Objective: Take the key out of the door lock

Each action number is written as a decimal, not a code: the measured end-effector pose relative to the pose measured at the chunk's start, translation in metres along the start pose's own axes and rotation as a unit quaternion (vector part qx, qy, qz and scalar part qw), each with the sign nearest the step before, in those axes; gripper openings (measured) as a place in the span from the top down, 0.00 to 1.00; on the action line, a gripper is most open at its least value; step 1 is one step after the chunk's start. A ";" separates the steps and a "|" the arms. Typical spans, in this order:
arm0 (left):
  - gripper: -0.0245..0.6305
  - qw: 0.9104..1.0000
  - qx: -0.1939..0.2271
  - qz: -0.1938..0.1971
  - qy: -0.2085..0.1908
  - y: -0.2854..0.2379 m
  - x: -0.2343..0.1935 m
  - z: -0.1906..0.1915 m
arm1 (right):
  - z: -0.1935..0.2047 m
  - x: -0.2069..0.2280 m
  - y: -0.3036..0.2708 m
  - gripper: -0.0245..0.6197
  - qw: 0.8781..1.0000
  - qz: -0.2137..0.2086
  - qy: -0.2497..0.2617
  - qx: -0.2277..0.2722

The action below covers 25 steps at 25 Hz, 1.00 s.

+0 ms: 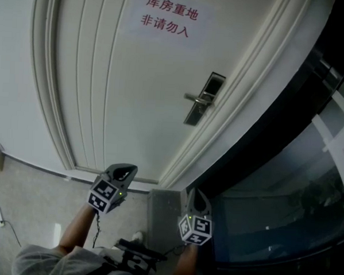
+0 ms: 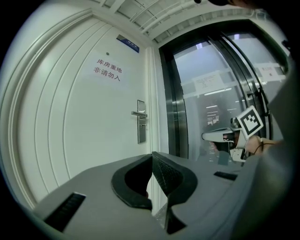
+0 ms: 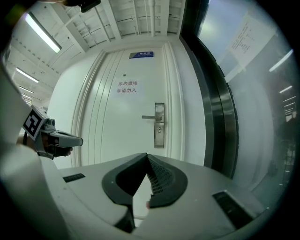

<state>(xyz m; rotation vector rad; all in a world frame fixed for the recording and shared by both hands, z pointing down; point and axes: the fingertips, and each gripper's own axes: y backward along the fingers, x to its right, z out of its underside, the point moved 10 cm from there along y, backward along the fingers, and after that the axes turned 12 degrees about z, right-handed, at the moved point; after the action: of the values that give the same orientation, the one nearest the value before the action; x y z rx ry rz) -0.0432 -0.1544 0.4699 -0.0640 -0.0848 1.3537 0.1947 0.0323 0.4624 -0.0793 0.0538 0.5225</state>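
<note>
The person stands in front of a white door point(image 1: 122, 91) that carries a sign point(image 1: 169, 18) in red characters. Both grippers are low, near the body and well apart from the door. The left gripper point(image 1: 123, 173) points up toward the door panel. In its own view the two jaws meet at the tips and nothing is between them. The right gripper point(image 1: 196, 198) is beside it, closer to the door frame, and its jaws are also together at the tips and empty. I think they are held like this because the reach is not yet begun: closed jaws and lowered arms are a way of carrying, not a grasp.

The door lock point(image 3: 159, 124) is a long metal plate at the right edge of the door, with a lever handle point(image 3: 151, 117) pointing left. Under the handle there is a small dark spot, which is the keyhole. By the task the key should sit there, but it is too small to see if it sticks out.

The right gripper view looks almost straight at the plate, so this gripper is probably the one for the key. It must first open a little and then come to the keyhole. The dark-framed glass wall point(image 1: 288, 111) is just beside the lock side of the door, so there is little room on the right.
</note>
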 end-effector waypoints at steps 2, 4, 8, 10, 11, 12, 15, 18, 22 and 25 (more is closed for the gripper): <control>0.96 1.000 -0.001 -0.004 0.000 -0.006 -0.004 0.001 | -0.001 0.002 -0.009 0.94 1.000 -0.002 0.001 0.001; 0.96 1.000 -0.002 -0.009 0.001 -0.012 -0.009 0.002 | 0.000 0.003 -0.018 0.94 1.000 -0.005 0.003 0.003; 0.96 1.000 -0.005 -0.019 0.004 -0.029 -0.023 0.000 | -0.002 0.008 -0.042 0.94 1.000 -0.008 0.004 0.005; 0.96 1.000 -0.008 -0.024 0.007 -0.037 -0.030 -0.001 | -0.005 0.012 -0.054 0.94 1.000 -0.009 0.005 0.005; 0.96 1.000 -0.009 -0.026 0.008 -0.042 -0.034 -0.002 | -0.007 0.014 -0.061 0.94 1.000 -0.010 0.005 0.007; 0.96 1.000 -0.009 -0.028 0.008 -0.046 -0.038 -0.004 | -0.008 0.016 -0.068 0.94 1.000 -0.011 0.004 0.008; 0.96 0.999 -0.010 -0.035 0.007 -0.061 -0.049 -0.009 | -0.013 0.023 -0.091 0.94 1.000 -0.016 0.004 0.011; 0.96 0.999 -0.011 -0.042 0.005 -0.074 -0.061 -0.012 | -0.016 0.026 -0.115 0.94 1.000 -0.021 0.007 0.013; 0.96 0.998 -0.010 -0.054 0.006 -0.087 -0.078 -0.016 | -0.024 0.026 -0.142 0.94 0.999 -0.030 0.011 0.018; 0.96 0.998 -0.009 -0.063 0.011 -0.095 -0.088 -0.017 | -0.027 0.026 -0.159 0.94 0.999 -0.038 0.015 0.017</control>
<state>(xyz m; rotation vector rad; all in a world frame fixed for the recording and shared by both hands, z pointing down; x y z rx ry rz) 0.0320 -0.2604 0.4598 -0.0873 -0.0815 1.2269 0.2954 -0.0943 0.4434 -0.0558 0.0887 0.4441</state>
